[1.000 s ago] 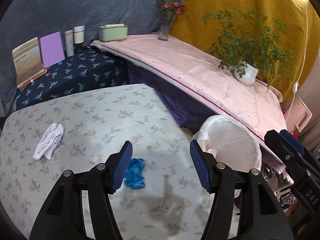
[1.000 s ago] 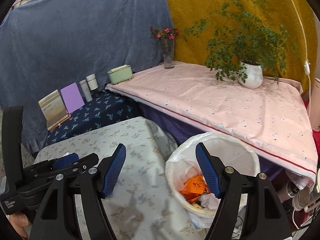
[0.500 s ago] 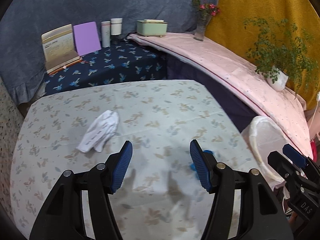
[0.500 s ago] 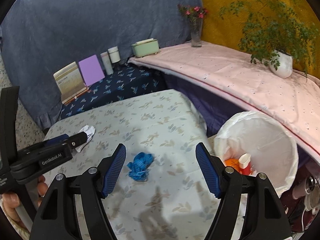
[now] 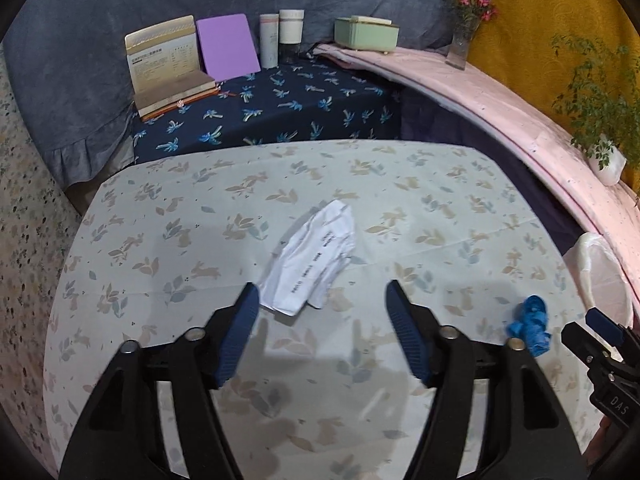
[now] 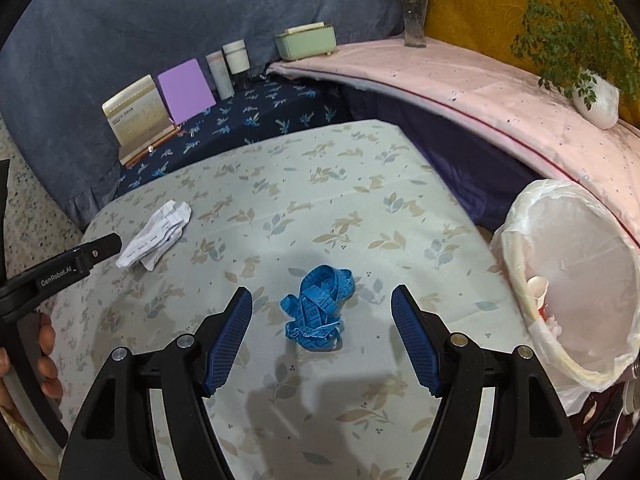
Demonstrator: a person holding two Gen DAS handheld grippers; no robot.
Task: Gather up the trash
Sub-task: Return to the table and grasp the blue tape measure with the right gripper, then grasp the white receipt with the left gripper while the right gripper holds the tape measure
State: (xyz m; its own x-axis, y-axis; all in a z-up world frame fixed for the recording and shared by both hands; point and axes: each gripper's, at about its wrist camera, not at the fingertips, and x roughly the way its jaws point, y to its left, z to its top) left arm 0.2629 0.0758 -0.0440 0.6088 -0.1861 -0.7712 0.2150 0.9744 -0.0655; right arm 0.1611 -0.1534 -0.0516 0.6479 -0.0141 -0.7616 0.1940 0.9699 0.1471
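**Both grippers held open above two pieces of trash on the leaf-print table**

At the far left of the right wrist view, a hand (image 6: 24,364) is seen wrapped around the handle of the left gripper (image 5: 320,304). Its jaws have just been opening and stand wide apart, with nothing pressed between them. Just beyond them, towards the left finger, a crumpled white paper (image 5: 314,258) printed with lines of text is laid on the table (image 5: 160,240), which is covered by a pale cloth with a leaf pattern. The paper is not touched by either pad.

Further right, a bunched blue measuring tape (image 6: 318,308) is found on the same cloth, well apart from the paper. It is framed by the right gripper (image 6: 322,308), whose jaws are also spread wide and are closed on nothing; whether the pads are down at the level of the tape cannot be told.

Beside the right edge of the table, a bin lined with a white plastic bag (image 6: 568,280) is seen, with a paper cup (image 6: 538,288) lying inside it.

Along the back, an open booklet (image 5: 168,64), a purple board (image 5: 228,46), two containers (image 5: 282,36), a green box (image 5: 366,32), a flower vase (image 5: 460,36) and a potted plant (image 6: 592,96) are set out.
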